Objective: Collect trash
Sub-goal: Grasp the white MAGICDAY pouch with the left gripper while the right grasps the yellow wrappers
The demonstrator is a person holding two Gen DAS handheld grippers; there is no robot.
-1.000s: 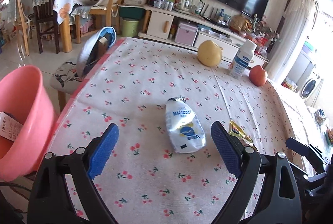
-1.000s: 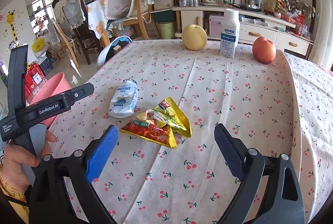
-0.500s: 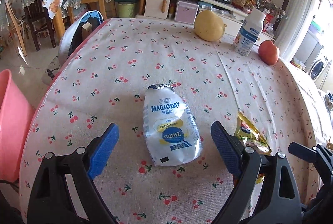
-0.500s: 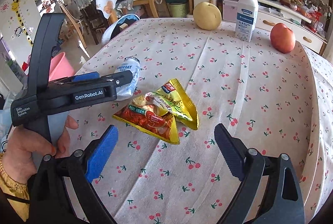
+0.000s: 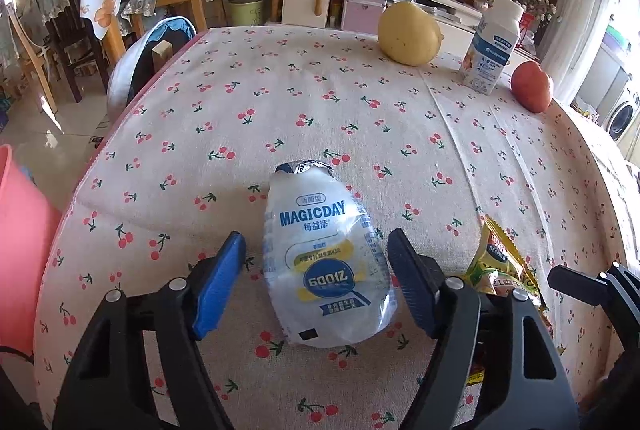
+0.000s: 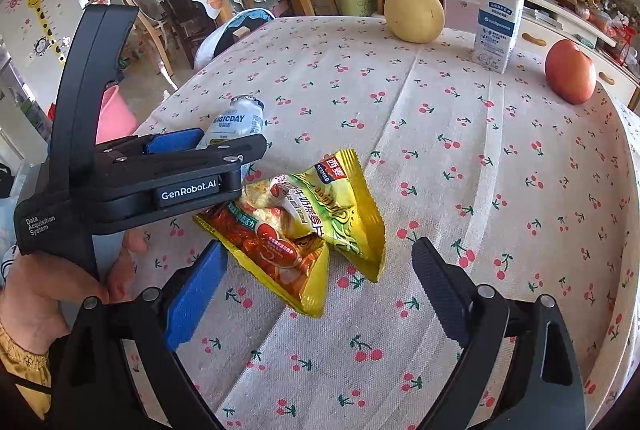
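Both jaws unclenched, left gripper (image 5: 316, 284) closing around flattened bottle (image 5: 326, 262), right gripper (image 6: 316, 290) wide over snack packets (image 6: 304, 222)

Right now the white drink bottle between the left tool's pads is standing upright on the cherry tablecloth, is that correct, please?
Not quite: the white drink bottle lies on its side on the cherry tablecloth, between the closing pads of the left tool, as the left wrist view shows.

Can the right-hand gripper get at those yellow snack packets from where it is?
Probably yes. The right gripper is open and the snack packets lie just ahead of its fingers; only the left gripper crowds their far left corner.
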